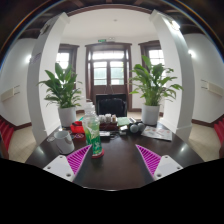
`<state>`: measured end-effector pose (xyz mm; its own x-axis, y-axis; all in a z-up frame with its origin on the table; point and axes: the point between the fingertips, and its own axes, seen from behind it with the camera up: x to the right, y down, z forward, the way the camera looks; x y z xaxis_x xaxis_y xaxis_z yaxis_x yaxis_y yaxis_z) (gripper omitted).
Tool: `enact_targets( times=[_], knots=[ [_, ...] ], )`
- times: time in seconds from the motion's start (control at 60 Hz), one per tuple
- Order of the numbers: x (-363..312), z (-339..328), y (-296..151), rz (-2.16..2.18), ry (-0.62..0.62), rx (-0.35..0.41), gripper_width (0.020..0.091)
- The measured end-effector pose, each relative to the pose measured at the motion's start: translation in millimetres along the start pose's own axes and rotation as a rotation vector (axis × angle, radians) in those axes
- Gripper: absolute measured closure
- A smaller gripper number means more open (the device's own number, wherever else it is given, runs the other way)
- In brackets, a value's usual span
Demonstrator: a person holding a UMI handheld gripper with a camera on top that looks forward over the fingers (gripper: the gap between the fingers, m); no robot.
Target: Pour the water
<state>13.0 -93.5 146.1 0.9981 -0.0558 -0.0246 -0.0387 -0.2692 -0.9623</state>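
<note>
- Currently, the gripper (pixel 112 160) hangs with its fingers spread apart and holding nothing, above a dark round table (pixel 120 165).
- Just ahead, slightly toward the left finger, stands a clear plastic bottle with a green label (pixel 94 137).
- To grasp well, centre both pink pads (pixel 77 160) around the bottle's middle before squeezing.

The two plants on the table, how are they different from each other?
The left plant stands just behind the green bottle; the right plant stands across the dark table, away from it. The left plant's leaves spread wider and droop, while the right plant's reach up taller. Both are leafy, green and sit in pale pots. The gripper has its jaws open, holding nothing.
</note>
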Motion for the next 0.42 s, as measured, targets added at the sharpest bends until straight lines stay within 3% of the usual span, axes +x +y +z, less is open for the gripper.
enact_targets(
  times=[0.417],
  knots=[
    [38.5, -48.6, -40.9, 0.036, 0.078, 0.084, 0.0252]
  ],
)
